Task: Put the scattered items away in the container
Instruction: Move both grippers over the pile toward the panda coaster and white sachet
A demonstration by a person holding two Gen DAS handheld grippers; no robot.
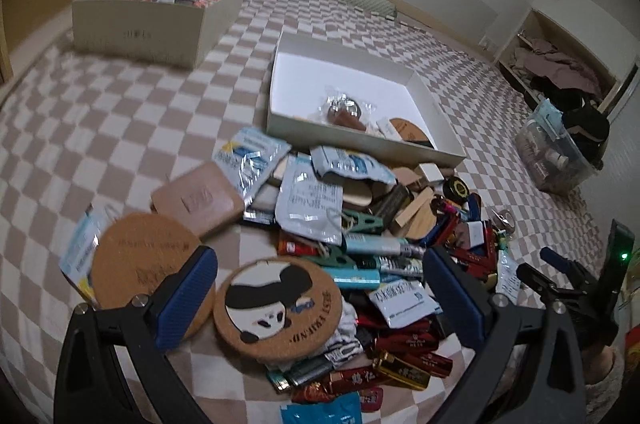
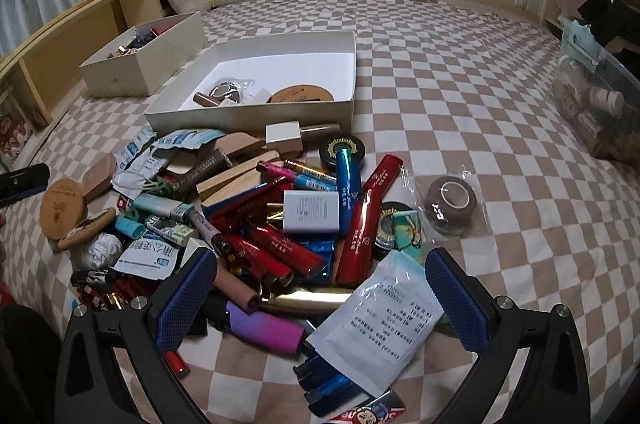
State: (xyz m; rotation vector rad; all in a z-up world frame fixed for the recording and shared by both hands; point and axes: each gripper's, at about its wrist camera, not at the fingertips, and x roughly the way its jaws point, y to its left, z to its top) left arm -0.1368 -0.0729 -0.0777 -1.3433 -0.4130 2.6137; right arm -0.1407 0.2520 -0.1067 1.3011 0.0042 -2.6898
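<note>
White cardboard, the shallow box (image 2: 256, 111) held a cork coaster (image 2: 301, 95) and wrapped pieces; just before it we saw the scattered pile (image 2: 280, 216), both grippers' (image 1: 320, 298) (image 2: 320, 298) jaws apart, empty.

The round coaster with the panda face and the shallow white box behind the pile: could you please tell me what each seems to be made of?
The panda coaster looks like cork: speckled tan, matte grain, with the face apparently printed in black and white. The shallow white box looks like matte cardboard or paperboard: thin straight walls with crisp folded corners, though that cannot be confirmed from looks alone.
</note>
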